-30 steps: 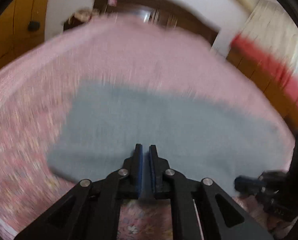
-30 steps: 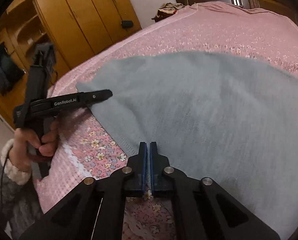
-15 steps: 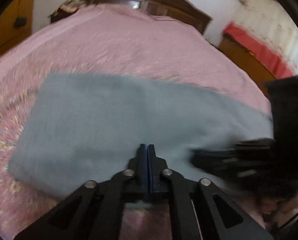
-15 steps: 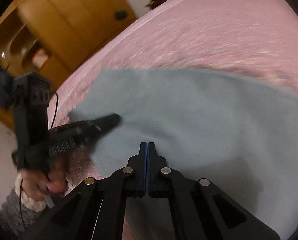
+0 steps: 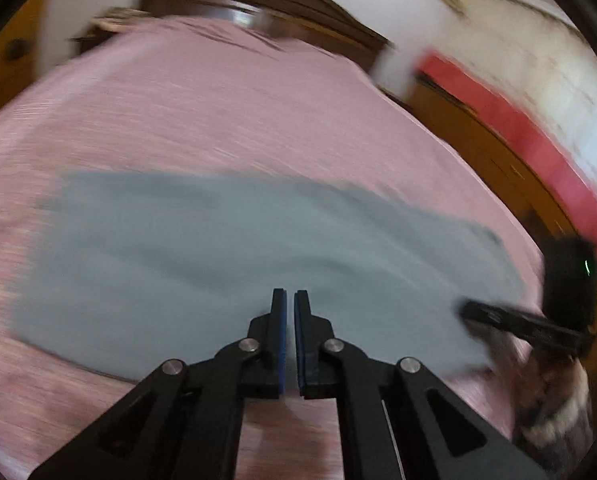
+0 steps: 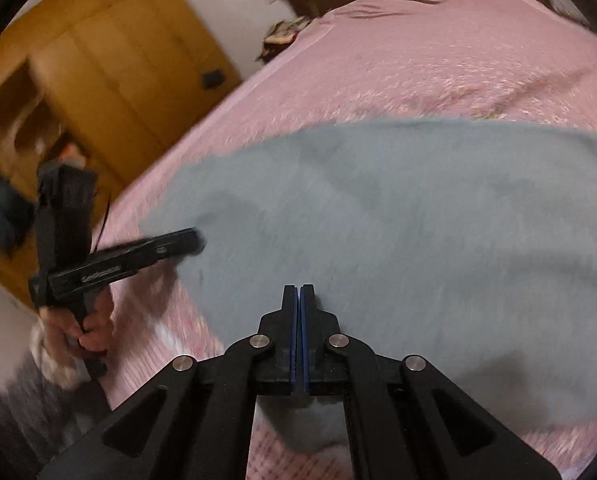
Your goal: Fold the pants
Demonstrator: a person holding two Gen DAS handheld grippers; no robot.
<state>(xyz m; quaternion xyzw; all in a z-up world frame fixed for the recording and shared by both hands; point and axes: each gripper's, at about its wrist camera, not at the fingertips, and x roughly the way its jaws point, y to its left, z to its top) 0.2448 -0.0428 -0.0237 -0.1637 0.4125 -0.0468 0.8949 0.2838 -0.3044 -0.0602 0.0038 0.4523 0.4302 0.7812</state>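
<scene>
My left gripper [image 5: 290,300] and right gripper [image 6: 298,295] each pinch the near edge of the grey-blue pants [image 6: 398,232] — spread over the pink bedspread [image 5: 218,112]

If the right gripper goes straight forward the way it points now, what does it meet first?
Most likely the grey pants, which already lie around the right gripper tips. Behind them comes the pink bedcover. Depth is unclear in the blur.

Motion blur smears the grey pants [image 5: 234,264] and pink bedspread [image 5: 218,120]; the pants' right end runs past the right-wrist frame.
</scene>
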